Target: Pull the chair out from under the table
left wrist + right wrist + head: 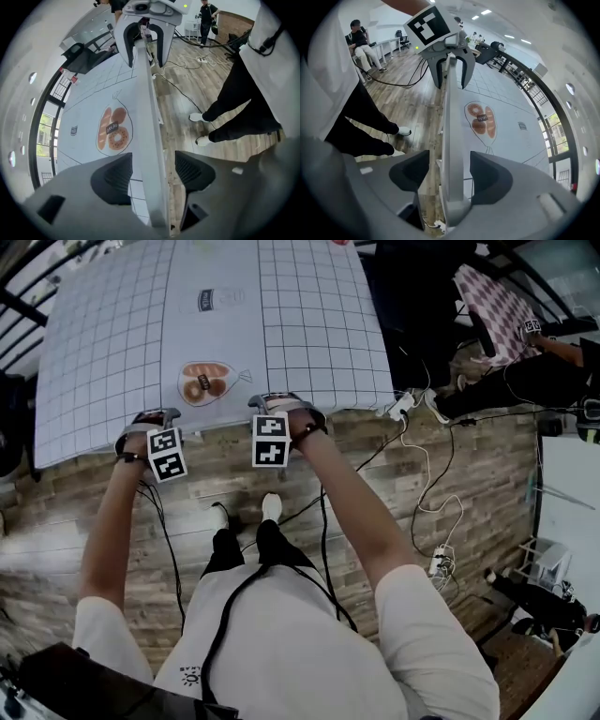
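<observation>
A table (103,352) under a white gridded cloth with a bread picture (206,382) fills the upper left of the head view. Along its near edge runs a thin white rail (149,117) (451,126), apparently the top of the chair's back; the rest of the chair is hidden below the table. My left gripper (155,418) (152,174) points down and straddles this rail, open, with a gap beside each pad. My right gripper (281,401) (443,174) straddles the same rail further along, also open. Each gripper shows in the other's view: the right gripper (143,51), the left gripper (450,70).
My feet (270,507) stand on the wooden floor just short of the table. Cables and a power strip (438,562) trail across the floor to the right. A dark chair with a patterned cloth (497,306) stands at the upper right. A seated person (361,40) is far off.
</observation>
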The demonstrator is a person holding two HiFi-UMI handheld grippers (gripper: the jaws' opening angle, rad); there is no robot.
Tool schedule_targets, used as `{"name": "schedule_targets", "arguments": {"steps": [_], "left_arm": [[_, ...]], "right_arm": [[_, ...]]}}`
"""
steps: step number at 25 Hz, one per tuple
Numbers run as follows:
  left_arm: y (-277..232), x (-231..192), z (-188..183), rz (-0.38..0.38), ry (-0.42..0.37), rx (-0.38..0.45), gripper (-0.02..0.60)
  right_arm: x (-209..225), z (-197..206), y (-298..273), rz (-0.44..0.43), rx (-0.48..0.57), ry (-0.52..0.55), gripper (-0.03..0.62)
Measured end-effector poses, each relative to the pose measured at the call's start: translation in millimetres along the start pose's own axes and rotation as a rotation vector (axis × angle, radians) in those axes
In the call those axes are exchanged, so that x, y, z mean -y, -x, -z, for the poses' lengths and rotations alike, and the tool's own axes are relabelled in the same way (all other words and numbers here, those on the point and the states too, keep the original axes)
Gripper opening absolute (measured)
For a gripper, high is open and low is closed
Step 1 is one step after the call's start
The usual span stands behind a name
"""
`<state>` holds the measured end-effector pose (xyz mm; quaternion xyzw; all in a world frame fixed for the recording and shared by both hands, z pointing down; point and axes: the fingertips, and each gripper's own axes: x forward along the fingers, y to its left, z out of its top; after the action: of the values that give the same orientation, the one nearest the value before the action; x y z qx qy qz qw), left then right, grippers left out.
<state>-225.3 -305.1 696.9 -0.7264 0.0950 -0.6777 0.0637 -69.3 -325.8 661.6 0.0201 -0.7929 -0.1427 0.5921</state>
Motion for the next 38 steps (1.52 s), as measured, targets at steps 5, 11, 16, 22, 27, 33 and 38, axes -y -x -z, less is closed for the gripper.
{"name": "schedule_targets", "arguments": {"steps": [5,11,16,22,27,33,38], "left_arm": [[-13,2,0,0.015,-0.04,-0.029,0.179],[-18,8,7,0.027,-0.08,-0.072,0.111],[-20,7,3,0.035,-0.047,-0.091,0.103],[-25,7,4,0.034,-0.041,-0.105,0.104],[-9,18,4,0.06,-0.017,-0.101,0.095],[-18,30,2,0.08,-0.021,-0.089,0.091],[-12,49,-3,0.108,-0.015,-0.085,0.089]], "right_arm": [[-3,1,-16,-0.019,-0.055,0.053,0.201],[-1,0,-22,-0.027,-0.081,0.058,0.097],[-1,5,-21,-0.022,-0.088,0.061,0.095],[0,7,-23,-0.046,-0.099,0.043,0.089],[-12,0,-10,-0.093,-0.097,0.012,0.083],[-30,2,-15,-0.12,-0.092,-0.032,0.081],[-50,4,-7,-0.145,-0.091,-0.046,0.081]]}}
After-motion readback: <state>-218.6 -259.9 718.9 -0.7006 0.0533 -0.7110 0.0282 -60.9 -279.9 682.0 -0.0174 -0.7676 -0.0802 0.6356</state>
